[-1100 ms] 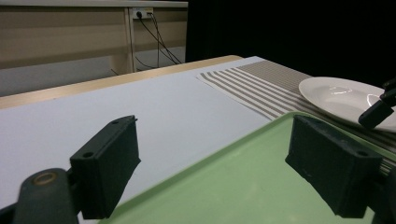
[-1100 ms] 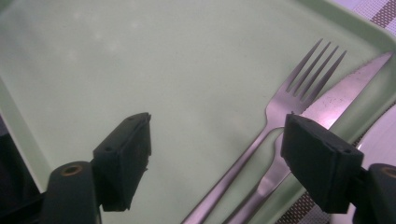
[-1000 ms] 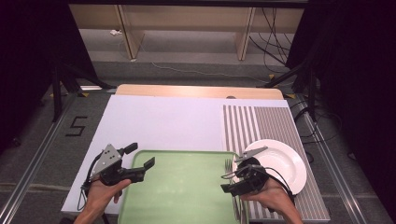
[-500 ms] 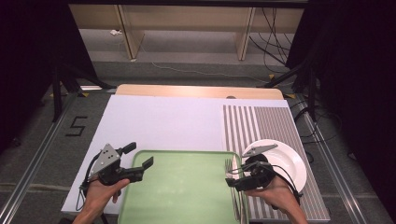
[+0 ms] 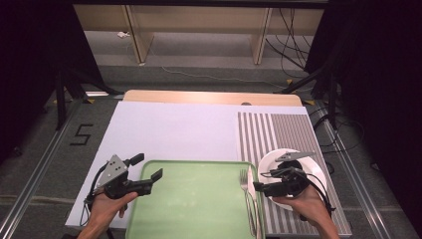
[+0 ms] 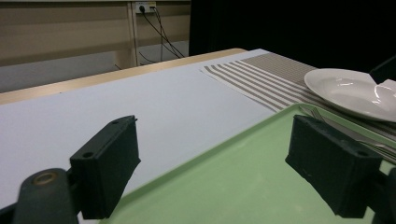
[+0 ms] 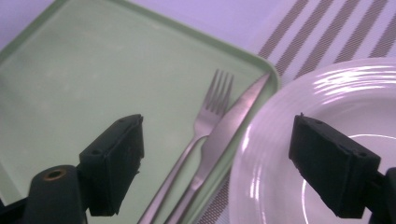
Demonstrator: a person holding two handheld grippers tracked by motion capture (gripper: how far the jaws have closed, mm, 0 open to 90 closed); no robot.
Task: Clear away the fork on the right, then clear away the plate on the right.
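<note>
A green tray [image 5: 194, 199] lies at the table's near edge. A fork [image 5: 245, 186] and a knife [image 5: 252, 201] lie side by side along its right rim, seen close as fork [image 7: 208, 119] and knife [image 7: 233, 121]. A white plate [image 5: 311, 167] rests on the striped mat just right of the tray. My right gripper [image 5: 261, 182] hovers between the tray's rim and the plate, pointing left. Its jaws have just been opening and stand open with nothing gripped between them. My left gripper [image 5: 146, 167] is open over the tray's far left corner [image 6: 243, 177], with nothing between its fingers.
A striped placemat [image 5: 278, 134] covers the right part of the white table sheet [image 5: 174, 129]. The wooden table edge [image 5: 214, 97] runs along the far side, with shelf legs and cables on the floor beyond. Cables trail from both grippers.
My right gripper has moved to the right, from over the fork and knife toward the plate, and risen slightly. The left gripper, tray, cutlery and plate have stayed put.
</note>
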